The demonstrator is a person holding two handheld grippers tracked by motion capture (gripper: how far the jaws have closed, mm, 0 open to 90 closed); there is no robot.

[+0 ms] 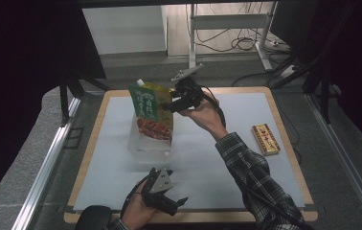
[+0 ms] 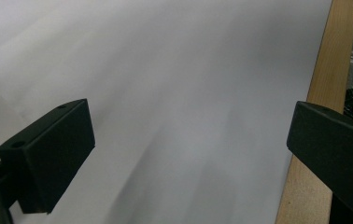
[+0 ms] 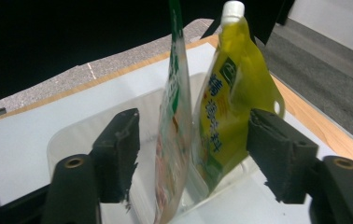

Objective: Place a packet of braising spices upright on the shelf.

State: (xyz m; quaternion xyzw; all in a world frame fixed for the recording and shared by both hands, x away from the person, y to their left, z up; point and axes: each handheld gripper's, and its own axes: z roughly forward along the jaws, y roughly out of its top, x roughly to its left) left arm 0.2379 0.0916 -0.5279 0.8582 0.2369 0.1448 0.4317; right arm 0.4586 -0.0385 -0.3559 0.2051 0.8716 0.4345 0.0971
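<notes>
The two pouches stand upright in a clear plastic tray (image 1: 143,143) at the middle of the white mat (image 1: 246,143): a green pouch (image 3: 172,135) with a food photo, and just behind it a yellow pouch (image 3: 223,107) with a white screw cap. The right gripper (image 3: 191,154) has its jaws apart, one on each side of both pouches, and neither jaw seems to press them yet. If it closes here, I think it could catch both pouches together, or tip the thin green one, because they lean close to each other. The writing is in Asian characters; I cannot read it surely. The left gripper (image 1: 162,191) waits wide open over the near edge of the mat, holding nothing. A small red-and-gold box (image 1: 265,139) lies well apart at the right.
</notes>
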